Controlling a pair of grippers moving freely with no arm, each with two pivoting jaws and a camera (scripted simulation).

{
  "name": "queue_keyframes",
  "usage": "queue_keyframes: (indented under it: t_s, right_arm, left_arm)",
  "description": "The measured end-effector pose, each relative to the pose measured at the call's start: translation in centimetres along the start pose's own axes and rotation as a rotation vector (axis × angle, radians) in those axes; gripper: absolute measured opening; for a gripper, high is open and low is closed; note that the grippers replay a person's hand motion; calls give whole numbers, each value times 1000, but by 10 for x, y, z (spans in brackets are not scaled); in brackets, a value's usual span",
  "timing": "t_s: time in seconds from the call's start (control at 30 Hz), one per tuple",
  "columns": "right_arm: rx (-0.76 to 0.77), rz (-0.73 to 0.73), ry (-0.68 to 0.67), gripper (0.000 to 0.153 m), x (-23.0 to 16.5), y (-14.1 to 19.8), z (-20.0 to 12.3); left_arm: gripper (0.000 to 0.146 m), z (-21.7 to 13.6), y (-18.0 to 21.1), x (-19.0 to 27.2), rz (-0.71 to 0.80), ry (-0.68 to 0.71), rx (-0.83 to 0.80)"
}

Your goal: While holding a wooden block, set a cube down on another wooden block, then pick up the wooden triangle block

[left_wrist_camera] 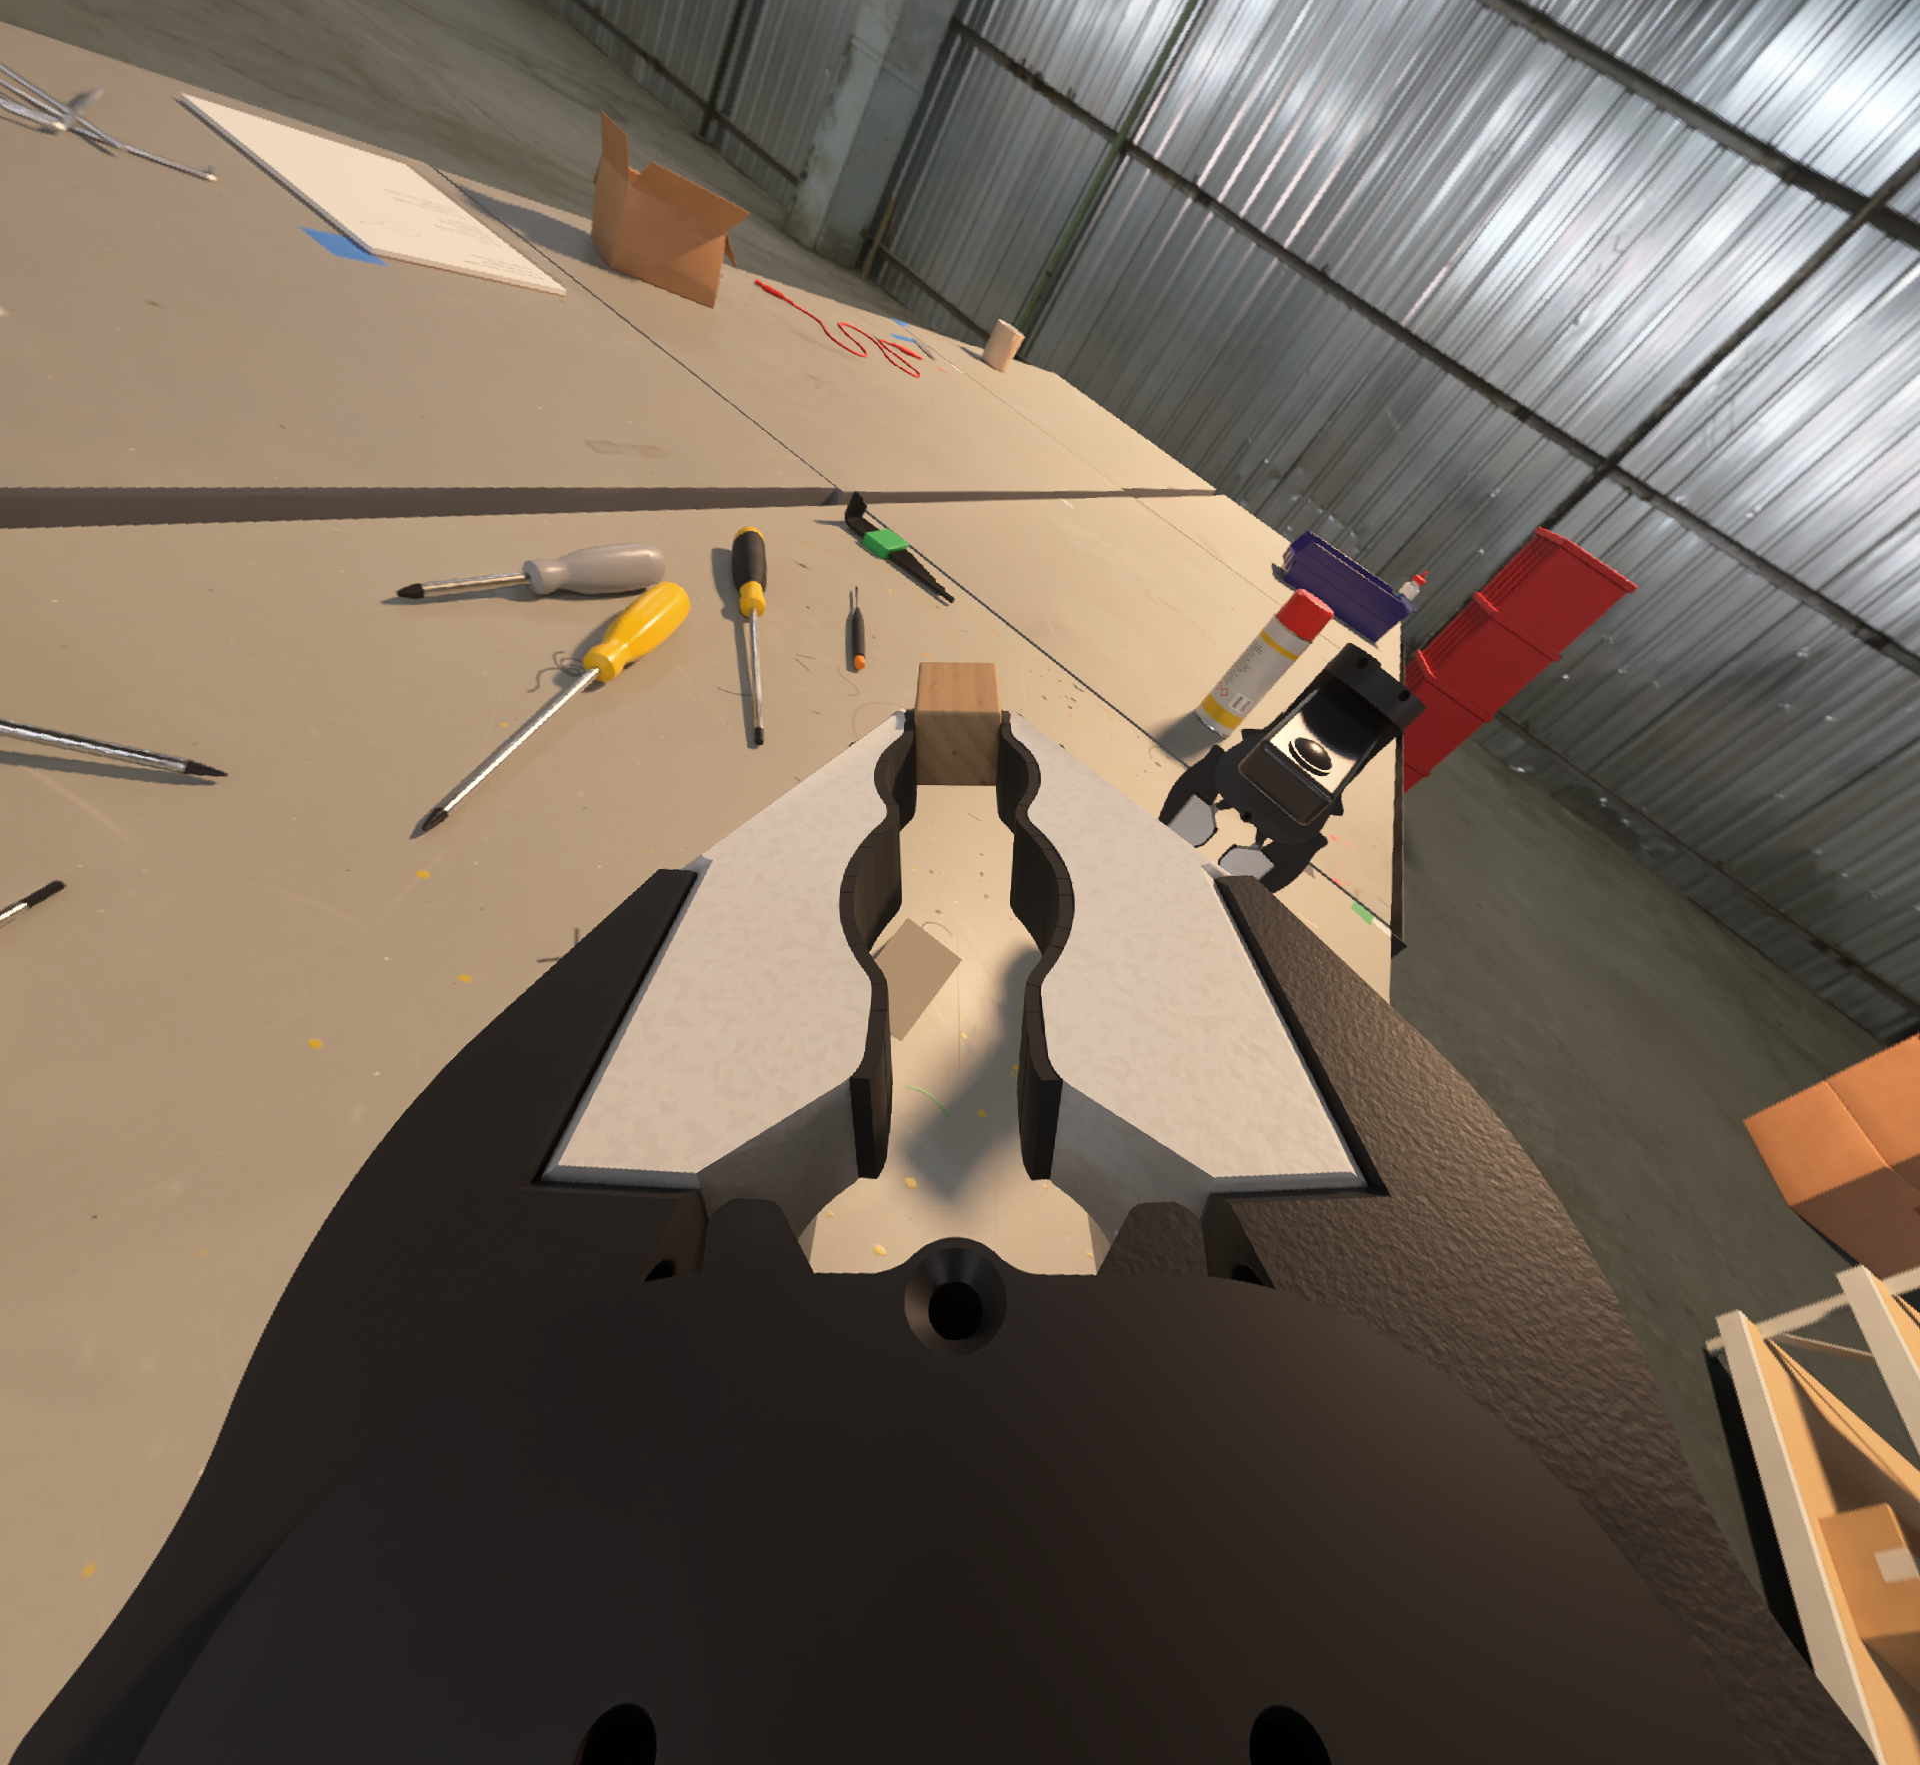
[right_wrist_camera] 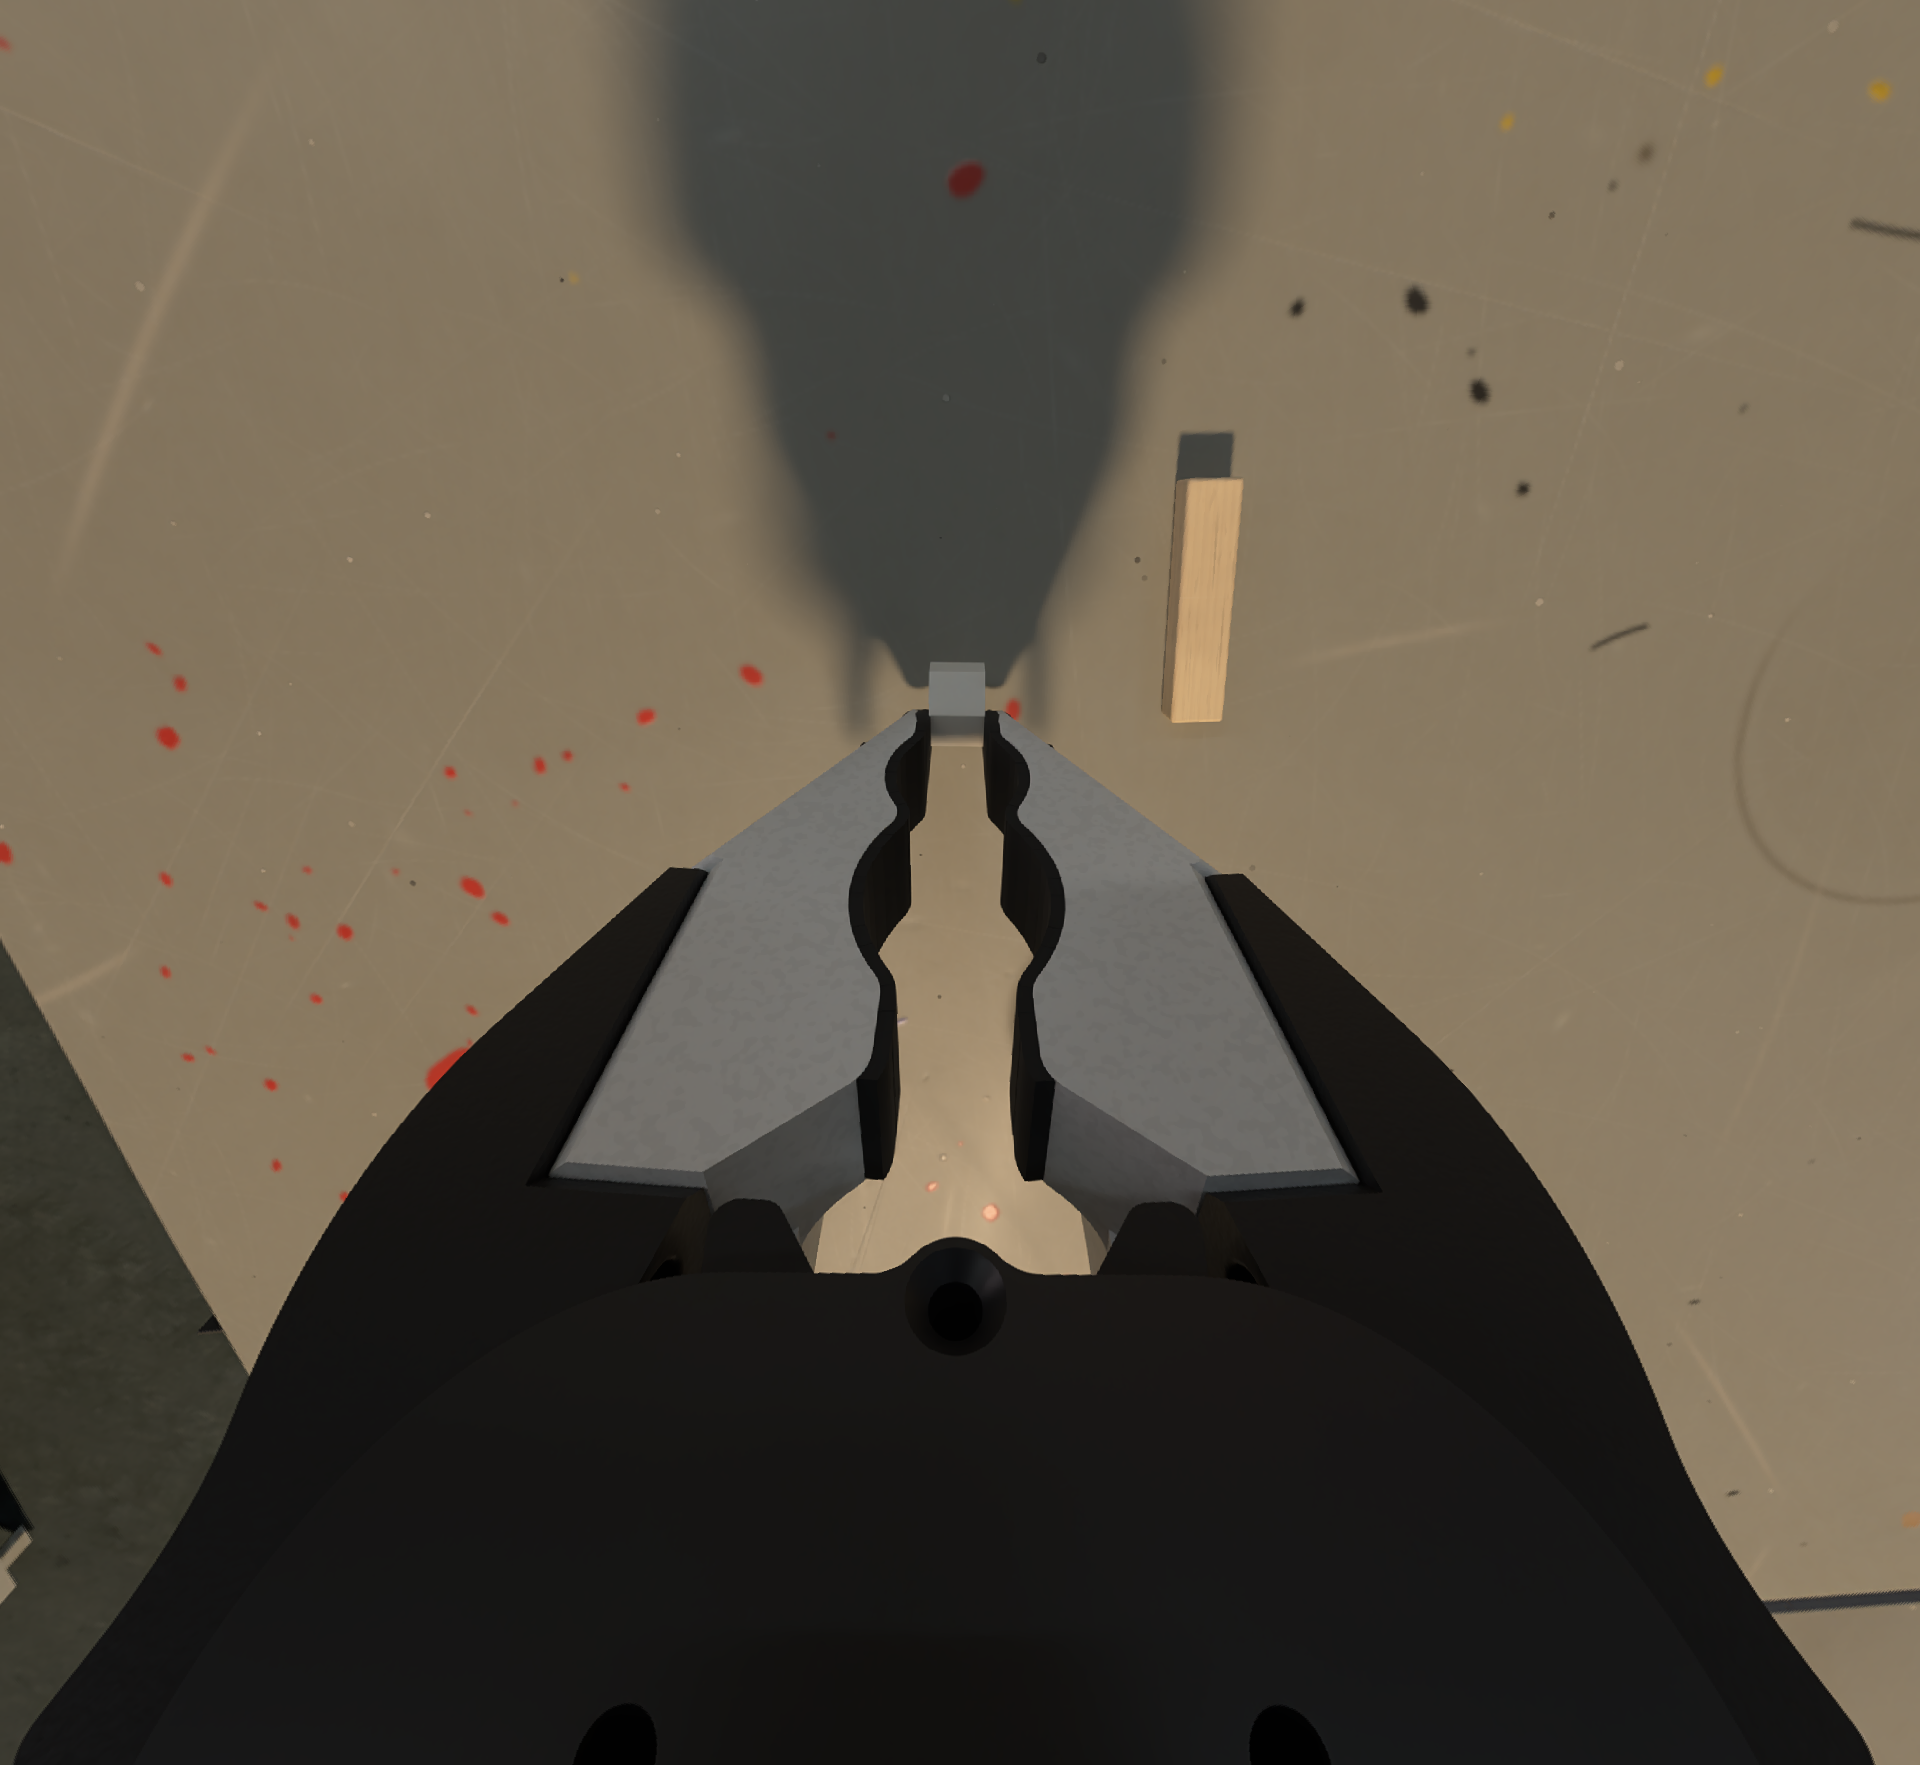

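Note:
My left gripper (left_wrist_camera: 956,739) is shut on a wooden block (left_wrist_camera: 956,723), held at the fingertips above the table. My right gripper (right_wrist_camera: 956,723) is shut on a small grey cube (right_wrist_camera: 956,689) and points down at the table. A long pale wooden block (right_wrist_camera: 1203,598) lies flat on the table just right of the right fingertips, apart from the cube. The right gripper also shows in the left wrist view (left_wrist_camera: 1221,840), low over the table near its right edge. A pale flat shape (left_wrist_camera: 914,977) lies on the table below my left fingers; I cannot tell what it is.
Several screwdrivers, such as a yellow one (left_wrist_camera: 623,645), lie left of the left gripper. A spray can (left_wrist_camera: 1262,666), a blue bin (left_wrist_camera: 1345,588) and a red bin (left_wrist_camera: 1507,645) stand near the right table edge. A cardboard box (left_wrist_camera: 660,224) stands far back.

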State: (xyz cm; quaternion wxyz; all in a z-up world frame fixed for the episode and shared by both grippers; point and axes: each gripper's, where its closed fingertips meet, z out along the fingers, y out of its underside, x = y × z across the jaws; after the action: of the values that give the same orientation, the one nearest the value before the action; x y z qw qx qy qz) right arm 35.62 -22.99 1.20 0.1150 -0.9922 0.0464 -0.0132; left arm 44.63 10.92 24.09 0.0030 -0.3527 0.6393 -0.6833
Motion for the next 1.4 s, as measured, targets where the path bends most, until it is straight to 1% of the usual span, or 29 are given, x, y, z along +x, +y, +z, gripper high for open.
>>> queue_keyframes:
  t_s: [0.17, 0.27, 0.33, 0.5, 0.7, 0.77, 0.8, 0.83, 0.9, 1.0, 1.1, 1.2, 1.33, 1.4]
  right_arm:
    - [-20, -36, 13, 9, 4, -1, 0]
    - [-53, -72, 40, 9, 15, -2, -2]
    - [-44, -70, 47, 9, 26, -7, -2]
    - [-45, -37, 2, 9, 44, -14, 2]
    - [-35, -34, -19, 10, 45, -16, 4]
    - [-15, -40, 1, 31, 45, -14, 0]
    - [15, -46, 5, 39, 43, -14, -3]
    - [48, -51, 7, 41, 41, -14, -6]
    - [80, -56, 17, 42, 40, -14, -9]
    - [41, -74, 41, 42, 42, -13, -5]
    - [10, -93, 30, 41, 41, -18, -3]
    - [-21, -106, 24, 37, 42, -18, -1]
    - [-31, -101, 7, 36, 41, -19, 4]
    - [-33, -96, 4, 30, 42, -19, 5]
  left_arm:
    - [14, -5, -3, -5, 8, -25, 25]
    - [14, -6, -4, -5, 11, -28, 28]
    - [14, -6, -5, -5, 14, -35, 30]
    - [14, -2, -1, -6, 13, -21, 12]
    - [14, 2, 1, -7, 2, -10, -3]
    - [14, 3, 2, -6, 0, -2, -5]
    - [14, 4, 2, -6, 0, 1, -8]
    - [14, 5, 2, -5, 1, 5, -10]
    - [14, 8, 2, -5, 1, 12, -13]
    - [14, 15, 5, -4, 0, 17, -36]
    - [14, 21, 10, -2, 10, 12, -68]
    - [14, 22, 11, 0, 19, 13, -79]
    - [14, 22, 12, -1, 15, 16, -82]
    - [14, 20, 13, -4, 6, 13, -79]
